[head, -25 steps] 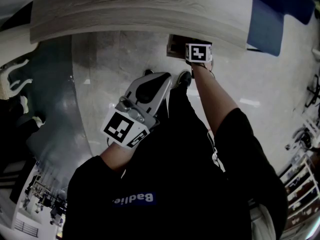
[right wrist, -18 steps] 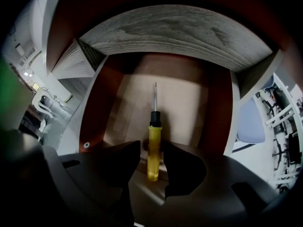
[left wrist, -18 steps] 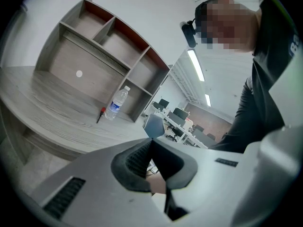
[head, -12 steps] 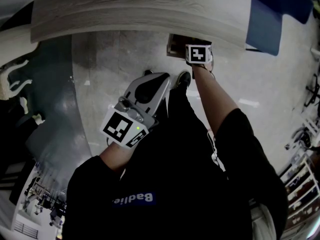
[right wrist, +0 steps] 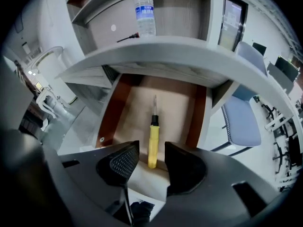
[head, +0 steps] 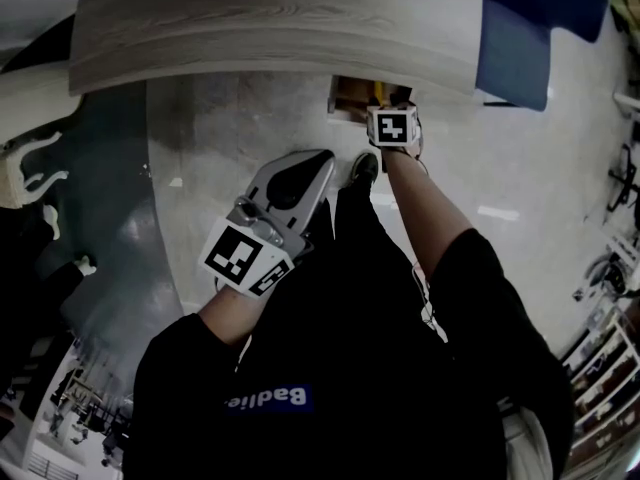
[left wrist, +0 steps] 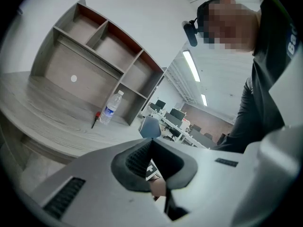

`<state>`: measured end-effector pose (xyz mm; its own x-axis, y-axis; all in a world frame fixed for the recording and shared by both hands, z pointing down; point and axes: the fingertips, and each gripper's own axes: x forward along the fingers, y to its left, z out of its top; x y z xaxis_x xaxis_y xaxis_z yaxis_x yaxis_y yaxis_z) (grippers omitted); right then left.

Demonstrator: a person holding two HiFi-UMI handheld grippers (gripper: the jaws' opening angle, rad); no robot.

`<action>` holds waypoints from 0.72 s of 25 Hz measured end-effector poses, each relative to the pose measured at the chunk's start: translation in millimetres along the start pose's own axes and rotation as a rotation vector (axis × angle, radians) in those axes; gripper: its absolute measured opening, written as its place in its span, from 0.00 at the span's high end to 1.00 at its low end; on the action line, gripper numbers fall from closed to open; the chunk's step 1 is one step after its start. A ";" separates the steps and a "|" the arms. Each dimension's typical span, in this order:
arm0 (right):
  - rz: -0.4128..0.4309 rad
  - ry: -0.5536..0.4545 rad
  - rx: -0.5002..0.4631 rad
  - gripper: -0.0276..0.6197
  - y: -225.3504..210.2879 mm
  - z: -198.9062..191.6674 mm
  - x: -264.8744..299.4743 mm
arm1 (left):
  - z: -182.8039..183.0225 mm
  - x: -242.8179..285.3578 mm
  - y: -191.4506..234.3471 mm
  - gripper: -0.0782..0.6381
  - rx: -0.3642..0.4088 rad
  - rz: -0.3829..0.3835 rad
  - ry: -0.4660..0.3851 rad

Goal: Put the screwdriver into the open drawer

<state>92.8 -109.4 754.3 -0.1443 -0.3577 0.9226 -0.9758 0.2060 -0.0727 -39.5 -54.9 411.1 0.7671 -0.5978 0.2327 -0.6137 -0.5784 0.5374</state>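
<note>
In the open drawer (right wrist: 175,103) lies the yellow screwdriver (right wrist: 153,143), twelve o'clock of the right claw (right wrist: 151,155), whose empty jaws have just been opening wide: placement looks done.

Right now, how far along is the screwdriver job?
Done: the yellow-handled screwdriver lies flat inside the open wooden drawer. In hand: nothing. The right tongs have just been opening, jaws apart above the handle and not touching it. Left: only drawing the right tongs clear.

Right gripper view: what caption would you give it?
Right gripper, jaws just opened and empty, above the yellow screwdriver lying in the open drawer.
</note>
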 end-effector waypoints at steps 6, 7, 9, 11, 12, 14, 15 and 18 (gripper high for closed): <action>0.013 -0.058 -0.002 0.67 2.3 2.8 -28.3 | 11.4 -5.3 -17.0 0.89 0.030 -0.016 -0.015; 0.012 -0.067 0.002 0.67 1.4 3.2 -34.3 | 13.3 -6.6 -18.9 0.89 0.033 -0.017 -0.018; 0.015 -0.090 0.005 0.67 1.8 5.8 -48.5 | 16.6 -9.6 -22.7 0.89 0.036 -0.018 -0.026; 0.029 -0.117 0.016 0.68 4.3 9.0 -65.8 | 18.5 -11.9 -27.7 0.89 0.037 -0.025 -0.030; 0.039 -0.134 0.022 0.68 6.1 11.1 -75.3 | 19.3 -12.8 -30.7 0.89 0.037 -0.030 -0.031; 0.047 -0.165 0.019 0.69 8.9 14.3 -95.7 | 21.0 -15.0 -37.2 0.89 0.036 -0.039 -0.036; 0.054 -0.184 0.012 0.70 11.3 16.7 -106.3 | 22.5 -16.2 -41.0 0.89 0.037 -0.043 -0.040; 0.093 -0.258 0.009 0.72 20.0 28.2 -141.6 | 29.6 -19.6 -55.1 0.89 0.050 -0.057 -0.052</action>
<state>89.1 -80.3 611.5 -0.2688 -0.5579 0.7852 -0.9577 0.2414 -0.1564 -26.2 -27.7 352.9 0.7912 -0.5903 0.1596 -0.5788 -0.6388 0.5069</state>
